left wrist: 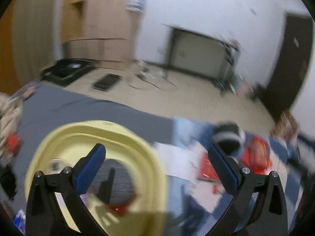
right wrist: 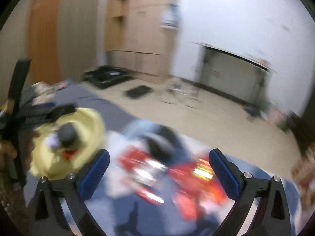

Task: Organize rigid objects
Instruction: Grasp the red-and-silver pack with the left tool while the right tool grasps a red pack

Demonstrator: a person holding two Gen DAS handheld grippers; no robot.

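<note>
Right now your left gripper (left wrist: 156, 167) has its blue-padded fingers (left wrist: 89, 171) spread as wide as they go, with nothing between them and nothing touching the pads. Just below and behind its left finger sits the yellow basin (left wrist: 126, 143), your landmark. A dark item and something red (left wrist: 118, 209) lie in the basin's bottom, too blurred to identify.

Your right gripper (right wrist: 159, 171) is likewise fully released, fingers (right wrist: 224, 175) wide apart and empty. Seen from that camera, the basin (right wrist: 88, 123) lies to the left of the left finger, with your other gripper's black frame (right wrist: 15, 106) over its far left side.

To the right of the basin, red packages (right wrist: 196, 177) lie scattered on a blue and white cloth (left wrist: 177, 157), smeared by motion. Beyond the basin stretches a grey cover (left wrist: 98, 110), then a beige floor (left wrist: 196, 98) with a flat black tray (left wrist: 65, 70) on it, and farthest back a wooden wardrobe (left wrist: 106, 19) beside a white wall (left wrist: 216, 5).
</note>
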